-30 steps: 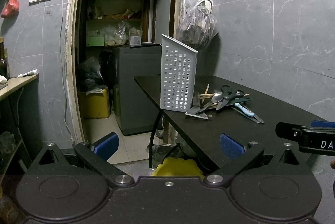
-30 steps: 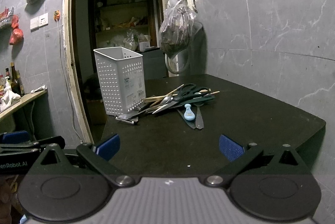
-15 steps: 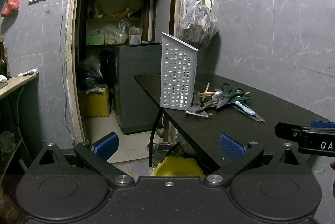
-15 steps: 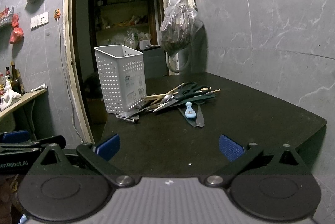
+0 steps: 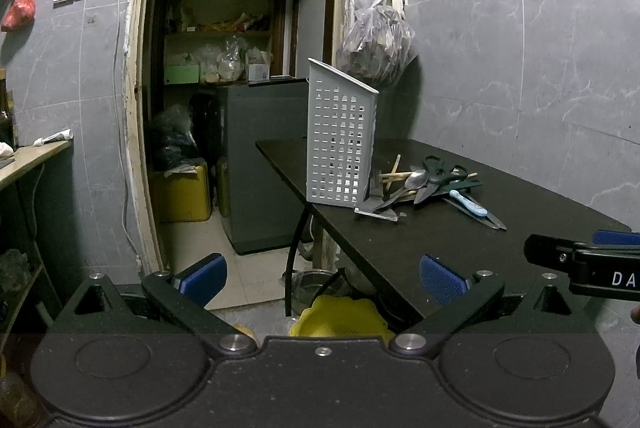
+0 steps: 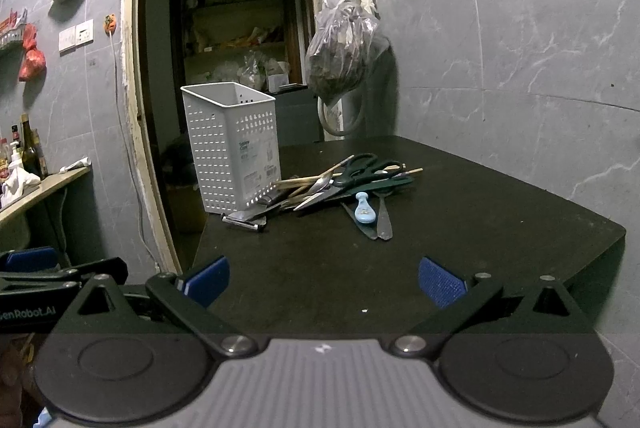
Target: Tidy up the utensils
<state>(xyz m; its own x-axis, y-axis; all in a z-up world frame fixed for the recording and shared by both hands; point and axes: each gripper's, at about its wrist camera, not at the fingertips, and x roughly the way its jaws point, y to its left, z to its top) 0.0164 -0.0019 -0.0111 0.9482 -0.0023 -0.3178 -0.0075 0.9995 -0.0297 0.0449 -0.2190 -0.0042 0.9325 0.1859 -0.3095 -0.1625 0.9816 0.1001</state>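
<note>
Showing, left wrist view: left gripper wide open, empty; white caddy upright on table. Right wrist view: right gripper wide open, empty; utensil pile just right of caddy, apparently none sorted yet.

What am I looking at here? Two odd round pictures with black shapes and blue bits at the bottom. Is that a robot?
No robot: a person holds a tool in each hand, and each tool has a wide-angle camera looking out along its two fingers. One picture comes from the left hand-held gripper, the other from the right hand-held gripper. The blue bits are finger pads. Both tools are open and hold nothing.

Ahead is a black table. On it stands a white perforated basket, upright and seemingly empty. Beside it lies a heap of utensils: scissors, a spoon, wooden chopsticks, a peeler and a small blue-handled piece. Each picture also catches the other tool at its edge.
</note>
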